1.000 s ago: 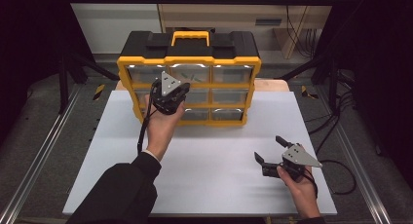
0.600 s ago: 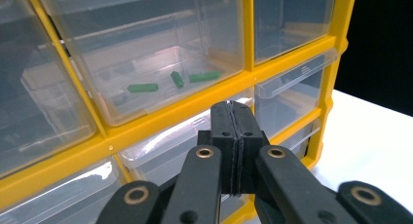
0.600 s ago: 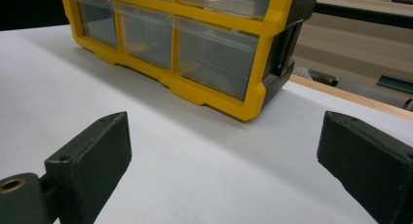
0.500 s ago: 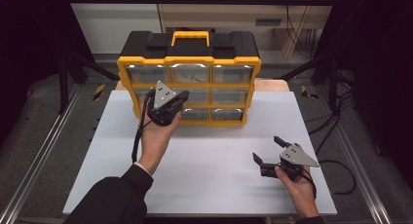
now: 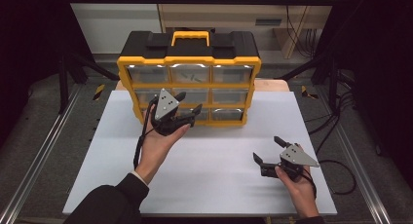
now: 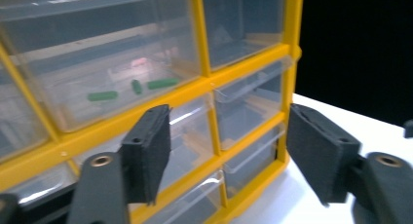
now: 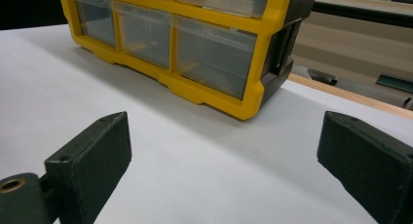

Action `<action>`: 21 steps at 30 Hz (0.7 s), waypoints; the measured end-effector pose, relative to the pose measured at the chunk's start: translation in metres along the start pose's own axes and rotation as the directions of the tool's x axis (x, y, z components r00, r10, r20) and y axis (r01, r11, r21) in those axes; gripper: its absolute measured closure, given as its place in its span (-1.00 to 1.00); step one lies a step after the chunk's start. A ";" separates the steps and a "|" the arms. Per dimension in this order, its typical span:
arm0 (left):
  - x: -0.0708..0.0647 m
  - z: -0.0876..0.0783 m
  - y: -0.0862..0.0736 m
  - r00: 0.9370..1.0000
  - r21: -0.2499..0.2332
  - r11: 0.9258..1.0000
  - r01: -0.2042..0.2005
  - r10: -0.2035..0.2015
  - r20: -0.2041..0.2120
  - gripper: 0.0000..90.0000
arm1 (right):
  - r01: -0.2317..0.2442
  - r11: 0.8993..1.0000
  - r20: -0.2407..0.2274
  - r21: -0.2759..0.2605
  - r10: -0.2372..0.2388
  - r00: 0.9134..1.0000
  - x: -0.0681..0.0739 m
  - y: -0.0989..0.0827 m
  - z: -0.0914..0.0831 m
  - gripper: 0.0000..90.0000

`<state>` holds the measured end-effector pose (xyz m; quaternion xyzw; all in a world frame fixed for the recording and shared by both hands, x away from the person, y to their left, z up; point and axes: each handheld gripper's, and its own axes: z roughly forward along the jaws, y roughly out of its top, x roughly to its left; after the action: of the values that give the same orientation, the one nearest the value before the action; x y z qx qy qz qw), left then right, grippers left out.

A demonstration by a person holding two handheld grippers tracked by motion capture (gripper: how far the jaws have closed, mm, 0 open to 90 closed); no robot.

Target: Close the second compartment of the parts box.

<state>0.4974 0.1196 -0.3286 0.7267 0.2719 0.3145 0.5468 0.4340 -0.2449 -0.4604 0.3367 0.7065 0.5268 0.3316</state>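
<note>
The left gripper (image 5: 187,112) has just been opening, nothing between its jaws, close before the drawer cabinet (image 5: 187,75) (clear drawers). The right gripper (image 5: 269,151) rests well apart from it, jaws spread.

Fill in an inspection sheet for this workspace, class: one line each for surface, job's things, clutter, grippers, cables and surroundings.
Surface: white table top, bare in front.
Job's things: yellow drawer cabinet with clear drawers shut; small green pieces in one drawer.
Clutter: nothing seen.
Grippers: left gripper at the cabinet's front, fingers just opened, nothing between them; right gripper open, low over the table, apart from the cabinet.
Cables: one trails from each gripper; more hang by the back wall.
Surroundings: dark frame, metal rails, grey floor.
</note>
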 end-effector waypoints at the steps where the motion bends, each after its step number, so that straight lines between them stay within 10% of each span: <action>1: -0.002 -0.001 -0.001 1.000 -0.003 1.000 0.003 -0.002 0.013 -0.38 | -0.003 1.000 0.000 0.002 0.003 1.000 0.000 0.000 0.000 -0.87; 10: -0.013 -0.002 -0.017 0.993 -0.007 1.000 0.019 -0.018 0.114 -0.81 | -0.003 1.000 0.000 -0.001 0.003 1.000 0.000 0.000 0.000 -0.87; 21: -0.010 -0.015 -0.039 0.992 0.001 0.999 0.038 -0.037 0.120 -0.93 | -0.003 1.000 0.002 -0.002 0.003 1.000 0.000 0.000 0.000 -0.87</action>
<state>0.4776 0.1308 -0.3652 0.7387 0.2520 0.2602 0.5684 0.4343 -0.2450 -0.4602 0.3379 0.7051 0.5279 0.3317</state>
